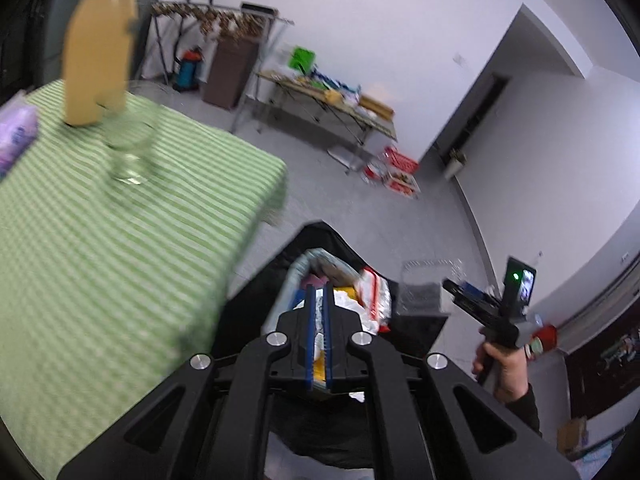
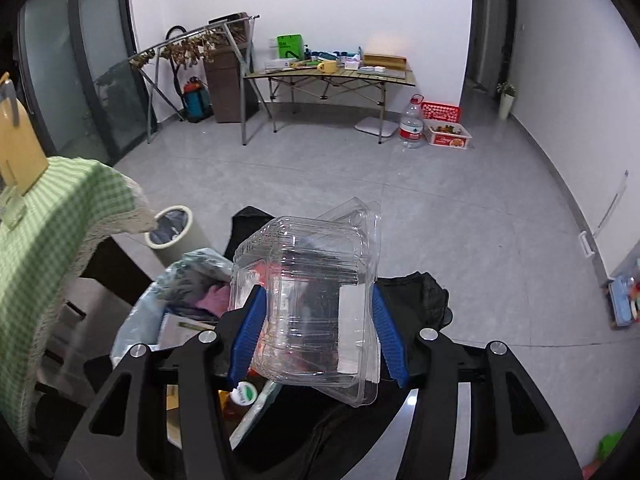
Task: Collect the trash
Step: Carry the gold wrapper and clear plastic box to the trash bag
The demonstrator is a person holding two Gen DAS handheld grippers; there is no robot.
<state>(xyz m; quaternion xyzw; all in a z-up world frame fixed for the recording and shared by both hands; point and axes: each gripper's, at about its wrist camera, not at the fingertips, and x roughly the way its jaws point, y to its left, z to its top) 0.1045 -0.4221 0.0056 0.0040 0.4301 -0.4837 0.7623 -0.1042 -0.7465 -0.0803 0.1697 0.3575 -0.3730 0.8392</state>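
Clear plastic clamshell [image 2: 316, 304]: clamped between right gripper [image 2: 318, 334] fingers, above black trash bag [image 2: 420, 292].
Left gripper [image 1: 319, 336]: fingers nearly closed, holding nothing, over the bag's trash.

The tablecloth [image 1: 120, 216] has a check pattern of green and white. The carton [image 1: 100, 52] on it is yellow, and near the left edge lies a purple pack [image 1: 16, 136]. The trash bag [image 2: 416, 292] is black. The clamshell box [image 2: 312, 292] is transparent, without colour. The pads [image 2: 386, 332] of the right gripper [image 2: 316, 328] are blue, its body black. Far back, a basket [image 2: 440, 111] is red.
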